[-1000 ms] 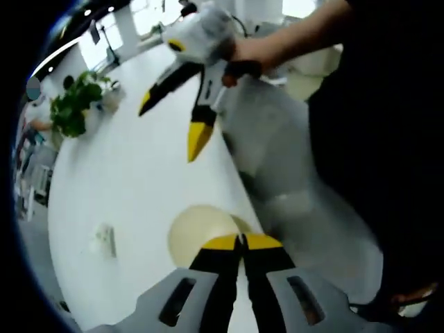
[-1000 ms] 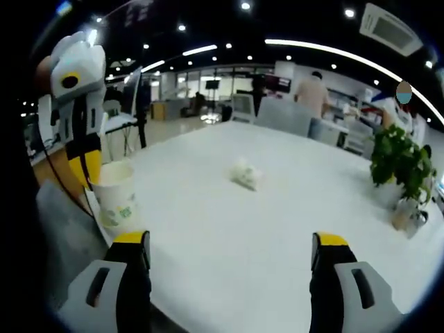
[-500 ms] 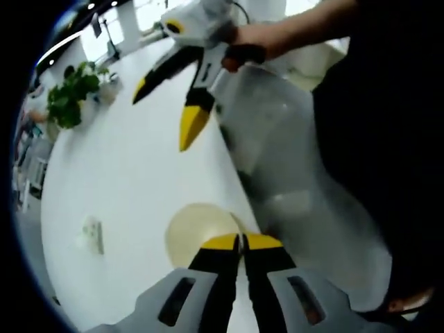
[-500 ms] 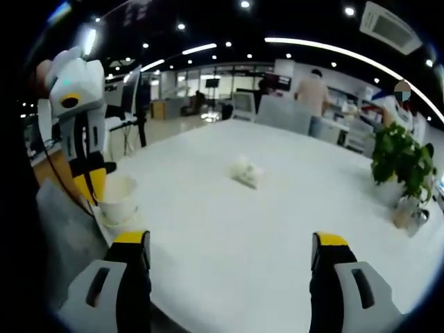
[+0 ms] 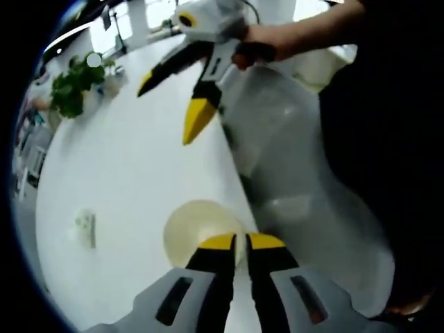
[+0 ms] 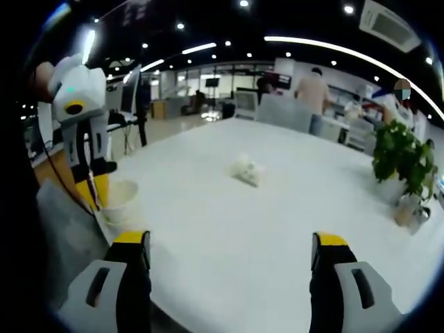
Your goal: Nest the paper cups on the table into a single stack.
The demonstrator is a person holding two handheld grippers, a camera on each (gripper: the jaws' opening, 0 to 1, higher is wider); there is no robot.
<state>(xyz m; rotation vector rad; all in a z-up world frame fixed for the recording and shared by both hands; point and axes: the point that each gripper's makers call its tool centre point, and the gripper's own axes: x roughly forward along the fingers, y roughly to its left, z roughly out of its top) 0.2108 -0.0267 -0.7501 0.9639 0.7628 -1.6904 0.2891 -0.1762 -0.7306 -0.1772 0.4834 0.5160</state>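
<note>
Paper cup point(image 5: 198, 232) sits upright with its mouth pointing straight up, long axis vertical, right at the near edge of the white table point(image 5: 132, 159). The left gripper point(image 5: 239, 244) comes down on it from above, jaws almost pressed together, pinching the cup's rim. In the right gripper view the cup point(image 6: 119, 201) is by the table's left edge. The right gripper point(image 6: 230, 251) is held level over the near edge, jaws spread wide, nothing between them. A crumpled white wad point(image 6: 248, 170) lies mid-table, and a potted plant point(image 6: 402, 163) stands at the far right edge.

My left gripper point(image 5: 241, 243) covers part of the cup's point(image 5: 198, 229) rim; whether one cup or several nest there, I cannot tell.
</note>
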